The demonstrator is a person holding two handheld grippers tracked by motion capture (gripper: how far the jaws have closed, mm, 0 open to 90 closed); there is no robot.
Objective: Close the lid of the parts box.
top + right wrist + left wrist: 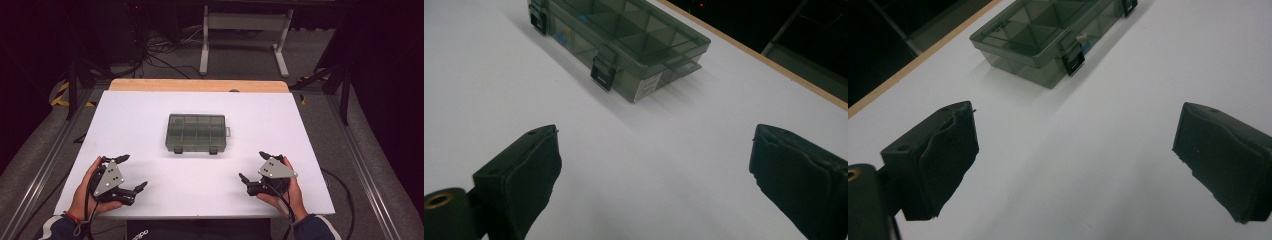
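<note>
White table (150,125) in a dark room. Smoky clear compartment box (196,133) at its centre, lid shut, two black latches (1072,59) facing the person; contents hard to make out. Left gripper (134,173) and right gripper (252,166) near of the box, apart from it, jaws spread, empty.

Both grippers, left (134,173) and right (252,165), are black, each topped by a grey three-cornered plate with small dark screw holes. A black cable trails from each toward the lower frame edge. The person wears dark sleeves (56,227) with white stripes, and a red band on the left wrist.
</note>
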